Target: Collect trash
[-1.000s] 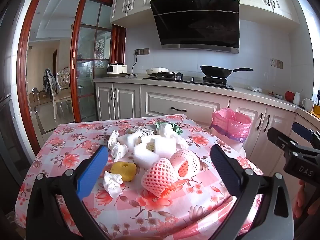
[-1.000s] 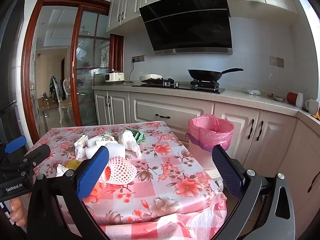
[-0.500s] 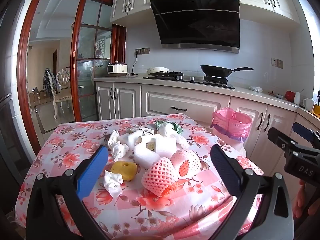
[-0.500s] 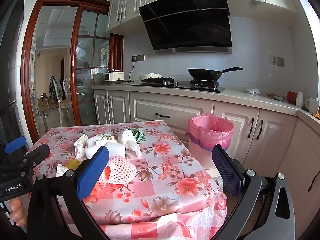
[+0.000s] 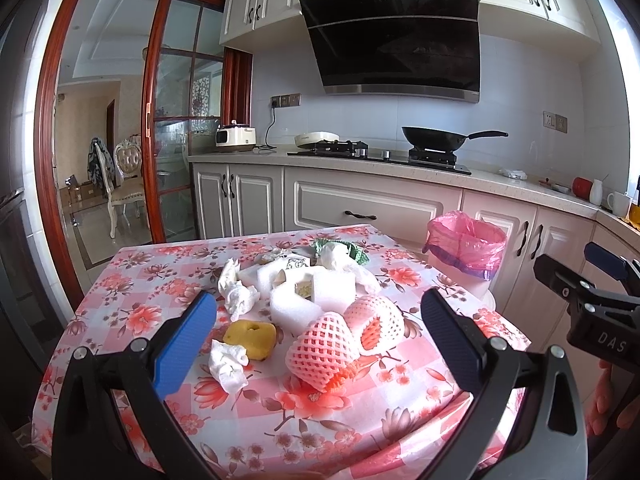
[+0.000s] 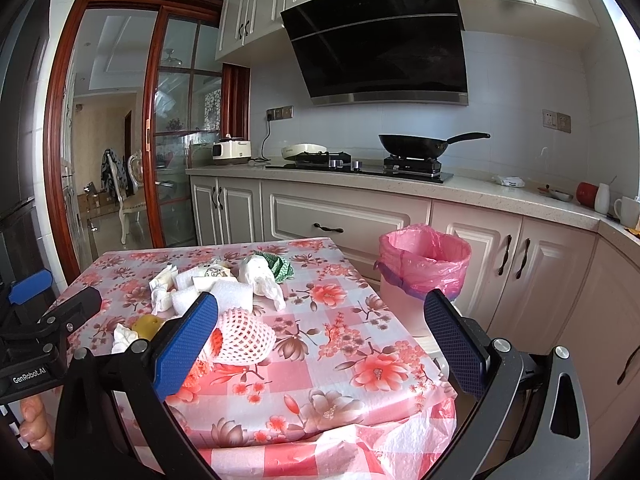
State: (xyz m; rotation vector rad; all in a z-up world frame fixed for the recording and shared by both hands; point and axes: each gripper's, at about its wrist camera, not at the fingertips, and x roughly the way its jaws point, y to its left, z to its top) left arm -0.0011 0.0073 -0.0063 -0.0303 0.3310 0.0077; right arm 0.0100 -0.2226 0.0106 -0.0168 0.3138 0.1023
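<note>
Trash lies piled on the floral tablecloth: two pink foam fruit nets, white foam pieces, crumpled tissues, a yellow sponge and a green wrapper. A bin lined with a pink bag stands beside the table's right edge. My left gripper is open, held above the near side of the pile with nothing between its fingers. My right gripper is open too, over the table's right part, empty.
Behind the table runs a kitchen counter with a stove, a black wok and a rice cooker. Cups stand at the counter's far right. A glass sliding door opens to a room at the left. Cabinets close in on the right.
</note>
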